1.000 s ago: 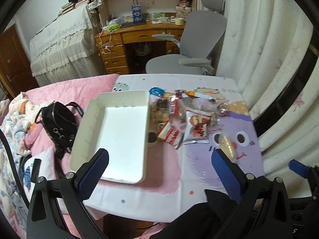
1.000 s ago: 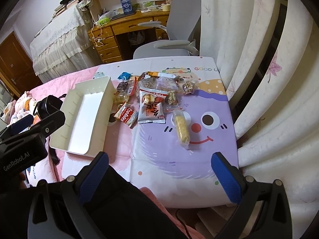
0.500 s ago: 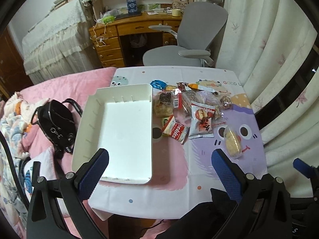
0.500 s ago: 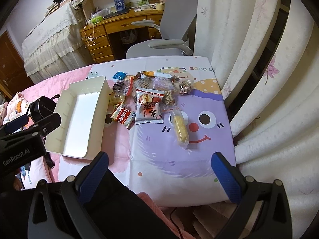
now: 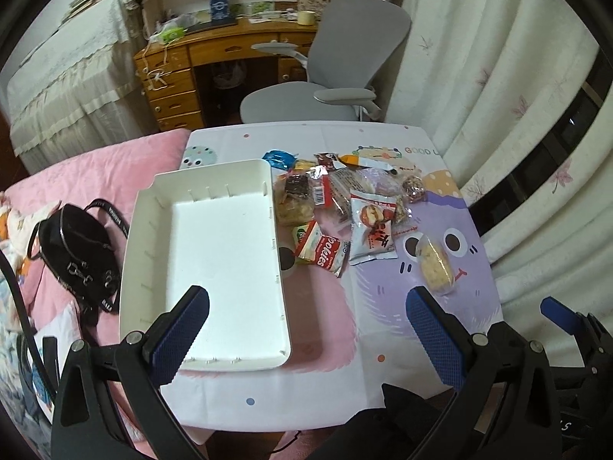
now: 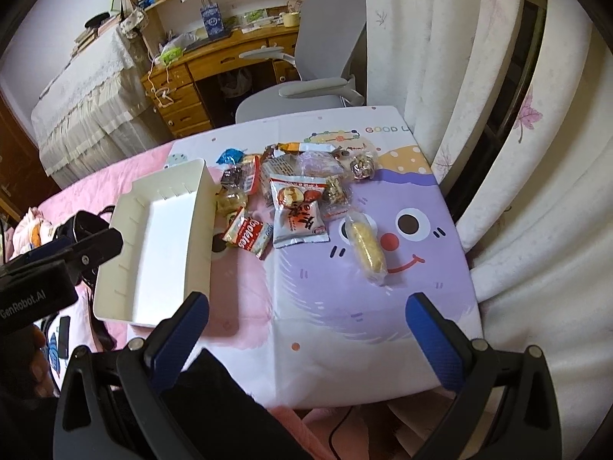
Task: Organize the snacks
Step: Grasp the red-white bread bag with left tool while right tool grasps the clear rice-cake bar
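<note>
the table [image 5: 325, 402] near edge hides behind the tongs, and small wrappers [image 6: 245, 176] overlap, print unreadable.

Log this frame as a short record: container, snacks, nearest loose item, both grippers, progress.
container: white tray, nothing in it, left part of the table
snacks: pile of packets on the table, right of the tray
nearest loose item: yellow cake in clear wrap, apart from the pile
left gripper: open, holding nothing
right gripper: open, holding nothing
progress: no snack in the tray yet
</note>
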